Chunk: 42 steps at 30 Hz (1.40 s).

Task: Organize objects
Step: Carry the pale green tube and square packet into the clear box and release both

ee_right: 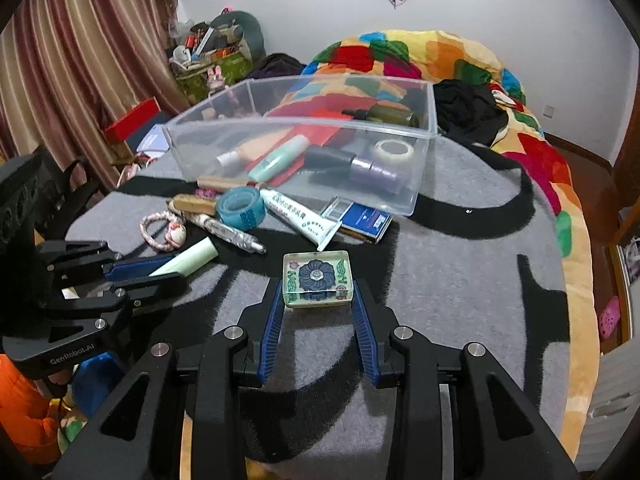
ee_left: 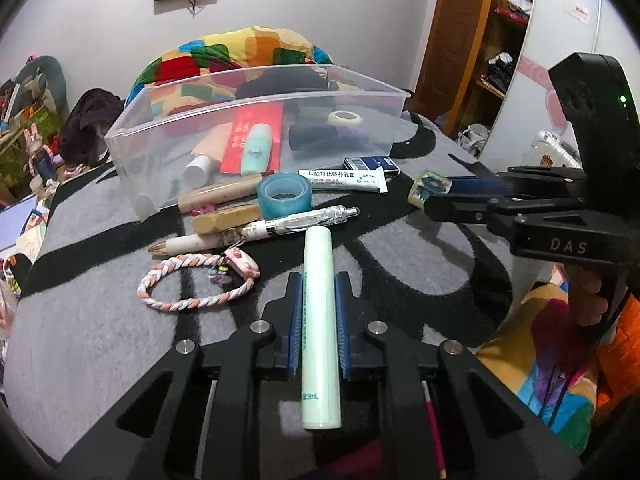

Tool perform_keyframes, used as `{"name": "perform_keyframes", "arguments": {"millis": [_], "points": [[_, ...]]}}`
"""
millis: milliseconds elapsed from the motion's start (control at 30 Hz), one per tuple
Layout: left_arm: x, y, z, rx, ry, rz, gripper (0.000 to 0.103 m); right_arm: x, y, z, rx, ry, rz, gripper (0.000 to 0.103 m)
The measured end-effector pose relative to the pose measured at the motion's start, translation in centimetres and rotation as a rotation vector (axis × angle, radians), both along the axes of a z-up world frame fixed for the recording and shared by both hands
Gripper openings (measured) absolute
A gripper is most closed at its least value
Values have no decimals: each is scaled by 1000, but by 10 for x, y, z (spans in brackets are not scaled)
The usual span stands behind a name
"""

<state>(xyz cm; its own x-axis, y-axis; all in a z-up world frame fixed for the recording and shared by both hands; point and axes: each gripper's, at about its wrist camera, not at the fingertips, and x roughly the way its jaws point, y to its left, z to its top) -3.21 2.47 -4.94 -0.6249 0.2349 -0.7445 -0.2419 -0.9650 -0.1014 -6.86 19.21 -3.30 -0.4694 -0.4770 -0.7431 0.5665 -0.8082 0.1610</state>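
Between our left tongs (ee_left: 318, 280) sits the pale green tube (ee_left: 320, 320), clamped lengthwise for the clear bin (ee_left: 256, 92) at the bed's far side. Our right tongs (ee_right: 318, 292) pinch the floral resin block (ee_right: 317, 277), lifted near the clutter. Only the right view shows its top pattern; the left shows it edge-on.

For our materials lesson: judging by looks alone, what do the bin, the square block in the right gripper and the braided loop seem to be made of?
Bin: clear glossy plastic, probably; its contents show through the walls.
Block, gripped by the right gripper: likely cast resin or acrylic; transparent, with a flower design seen inside.
Loop: soft cord or yarn, matte; pink, white and blue strands twisted together.
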Motion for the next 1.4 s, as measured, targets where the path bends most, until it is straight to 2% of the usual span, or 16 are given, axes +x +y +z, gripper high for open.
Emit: {"name": "perform_keyframes", "arguments": {"millis": [333, 733, 1100, 1400], "points": [[6, -16, 37, 66, 99, 63, 15, 1, 3, 35, -77, 75, -31, 31], [-22, -38, 80, 84, 186, 150, 15, -18, -9, 64, -131, 120, -76, 31], [-63, -58, 79, 84, 132, 205, 15, -46, -32, 77, -129, 143, -99, 31], [-104, -60, 69, 91, 37, 186, 15, -84, -58, 53, -68, 53, -88, 31]]}}
